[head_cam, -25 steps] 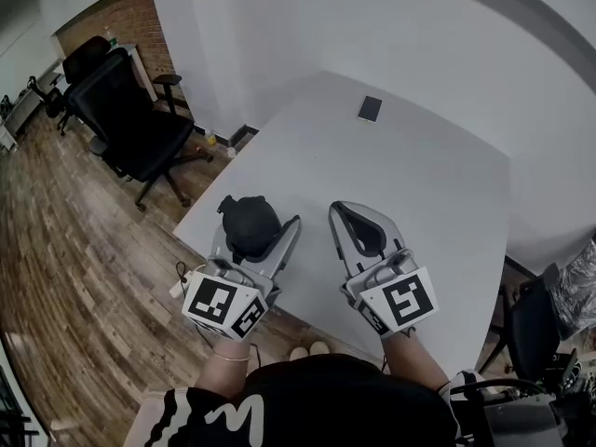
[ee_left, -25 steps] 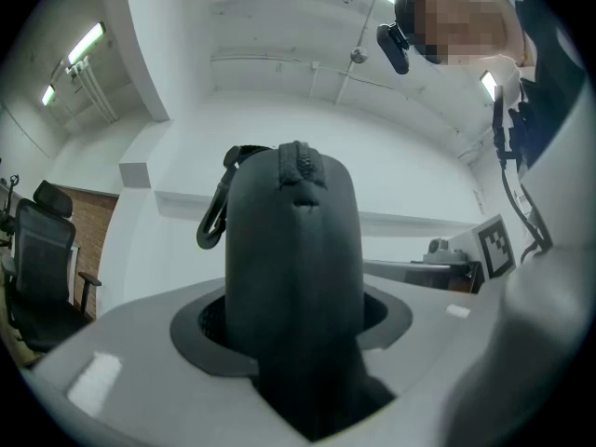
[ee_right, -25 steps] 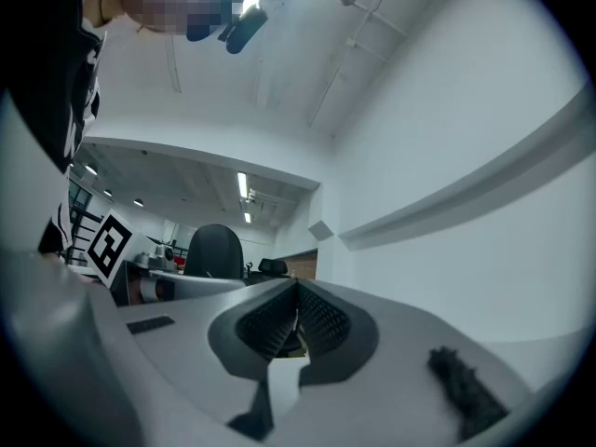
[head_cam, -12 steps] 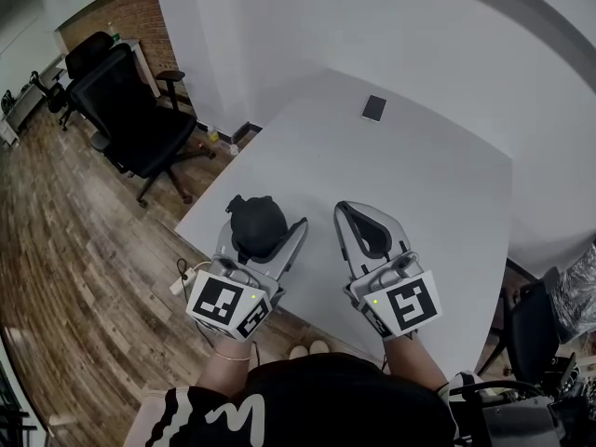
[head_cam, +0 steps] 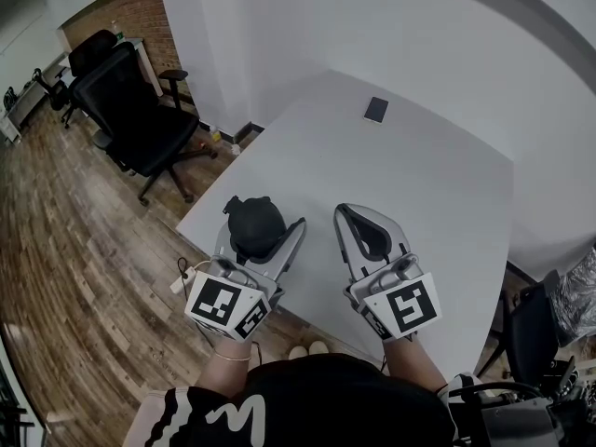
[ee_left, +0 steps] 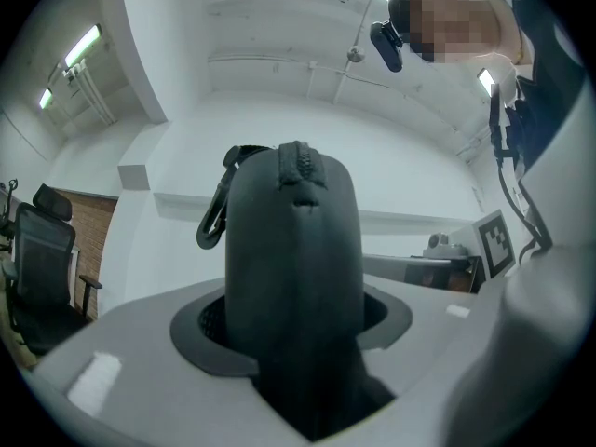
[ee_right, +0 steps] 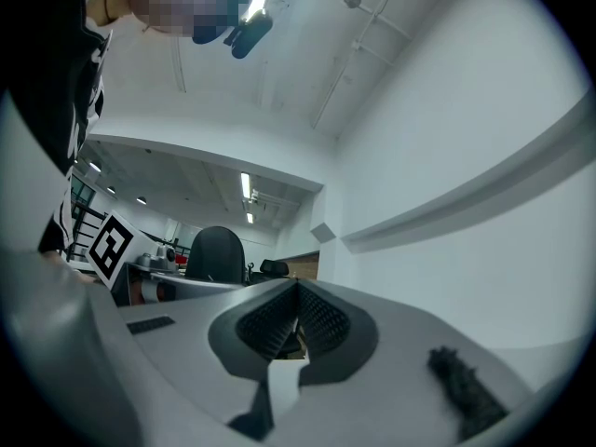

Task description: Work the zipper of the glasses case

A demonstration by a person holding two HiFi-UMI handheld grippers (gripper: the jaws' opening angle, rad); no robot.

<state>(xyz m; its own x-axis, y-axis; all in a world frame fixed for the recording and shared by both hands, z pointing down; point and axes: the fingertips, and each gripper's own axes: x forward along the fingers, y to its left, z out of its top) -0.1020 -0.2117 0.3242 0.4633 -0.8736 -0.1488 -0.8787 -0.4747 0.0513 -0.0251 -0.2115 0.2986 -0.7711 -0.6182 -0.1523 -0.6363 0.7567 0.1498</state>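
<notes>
The job stands at its opening stage. Your left gripper [head_cam: 264, 219] is clamped on the black glasses case [head_cam: 251, 227], which stands on end between the jaws above the near left edge of the white table [head_cam: 428, 184]. In the left gripper view the zipper [ee_left: 296, 160] runs over the top of the case, and a dark clip [ee_left: 214, 222] hangs off its left shoulder. As far as that view shows, the teeth lie together along the crown, so the zipper looks untouched, though its lower run is hidden behind the jaws and cannot be judged. What seems left is all of the working part: finding the pull, pinching it, and drawing it along the track while the other gripper braces the case. Your right gripper [head_cam: 346, 210] is just to the right of the case and apart from it. Its ribbed pads meet at the tips with nothing between them, so it would have to spread before it could take the pull. You hold both grippers side by side in front of your body, pointing away from you and about level, with the marker cubes turned back toward you. A phone [head_cam: 375, 110] lies at the table's far edge, well apart from the work, and black office chairs [head_cam: 130, 110] stand on the wooden floor at far left.
</notes>
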